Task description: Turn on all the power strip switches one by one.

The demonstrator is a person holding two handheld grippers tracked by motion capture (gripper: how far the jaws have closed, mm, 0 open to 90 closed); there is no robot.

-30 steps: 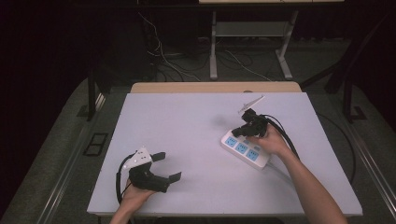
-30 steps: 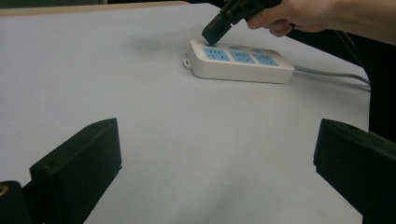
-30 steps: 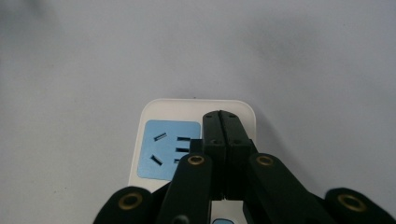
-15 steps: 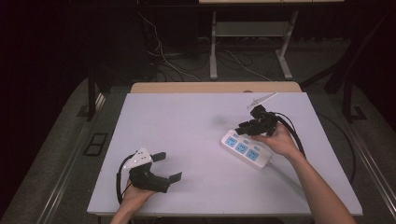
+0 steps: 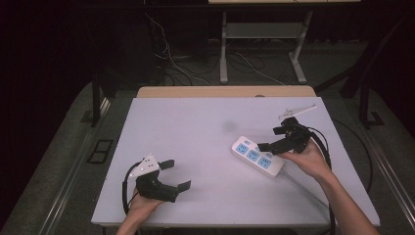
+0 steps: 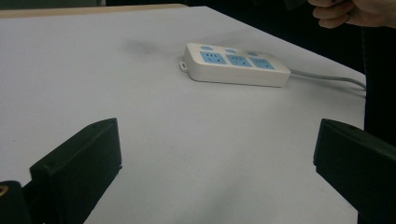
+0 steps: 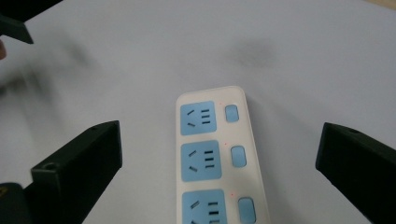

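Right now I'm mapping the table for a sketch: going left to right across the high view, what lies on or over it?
left gripper → power strip → right gripper

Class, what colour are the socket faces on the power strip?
Light blue, set in the white power strip; the right gripper view shows them best.

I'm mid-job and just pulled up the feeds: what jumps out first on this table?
The white power strip with three blue sockets, lying at an angle on the right half of the white table, its grey cord running off toward the near right edge. The right gripper hangs just over it with its jaws spread wide and nothing between them; they have just been opening. The left gripper sits open near the front left edge, well apart from the strip.
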